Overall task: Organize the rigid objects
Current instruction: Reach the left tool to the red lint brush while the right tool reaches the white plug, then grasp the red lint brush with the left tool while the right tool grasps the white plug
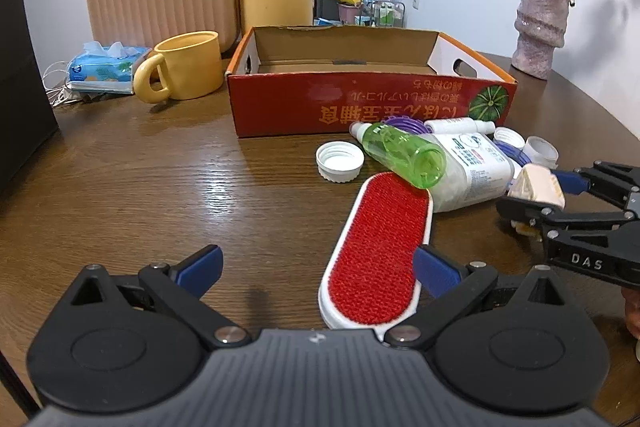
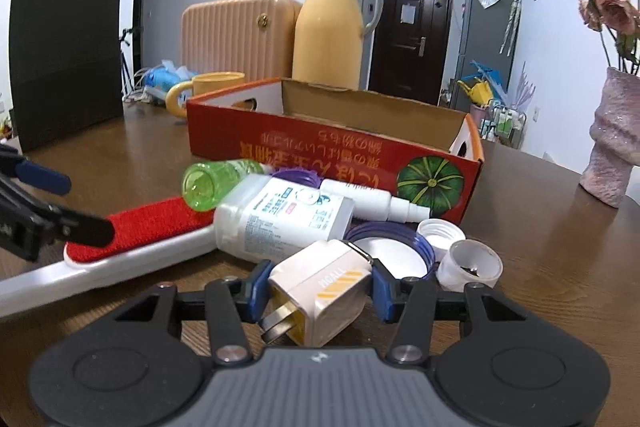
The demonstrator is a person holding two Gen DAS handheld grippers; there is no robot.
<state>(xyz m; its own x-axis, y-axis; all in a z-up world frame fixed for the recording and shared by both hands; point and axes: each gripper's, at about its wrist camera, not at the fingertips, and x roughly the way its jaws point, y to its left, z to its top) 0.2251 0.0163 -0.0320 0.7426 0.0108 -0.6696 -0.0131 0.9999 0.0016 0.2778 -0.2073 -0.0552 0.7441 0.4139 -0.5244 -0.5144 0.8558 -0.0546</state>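
The dark wooden bench (image 1: 140, 187) carries an open red cardboard box with a pumpkin printed on its side (image 2: 332, 163), seemingly empty, standing beyond a heap of small things. Judging by the task, that box is the likely destination, and it lies ahead of both claws and slightly up the bench, with the heap between.

In the heap, a long white lint brush with a red fabric face (image 1: 378, 255) lies with its long axis running from the left claw up toward the box. A white plastic bottle with a printed label (image 2: 284, 219) rests on its side across the brush's far end, and a clear green plastic bottle (image 1: 404, 153) lies tilted on top of both. Loose white caps and purple-blue rings sit just beside them.

The left claw (image 1: 320, 267) stands wide open, holding nothing; the brush's near end lies between its blue fingers, close to the right-hand one, though whether it touches I cannot tell.

The right claw (image 2: 318, 293) is the one at work: its blue pads are pressed on either side of a small cream-white plug adapter with metal prongs (image 2: 320, 291), the prongs pointing back toward the camera. The adapter sits low, at the near edge of the heap, just beside a white cap (image 2: 470, 265). Whether it is lifted clear of the bench is unclear. The coming move is probably a carry forward over the bottles to the box.
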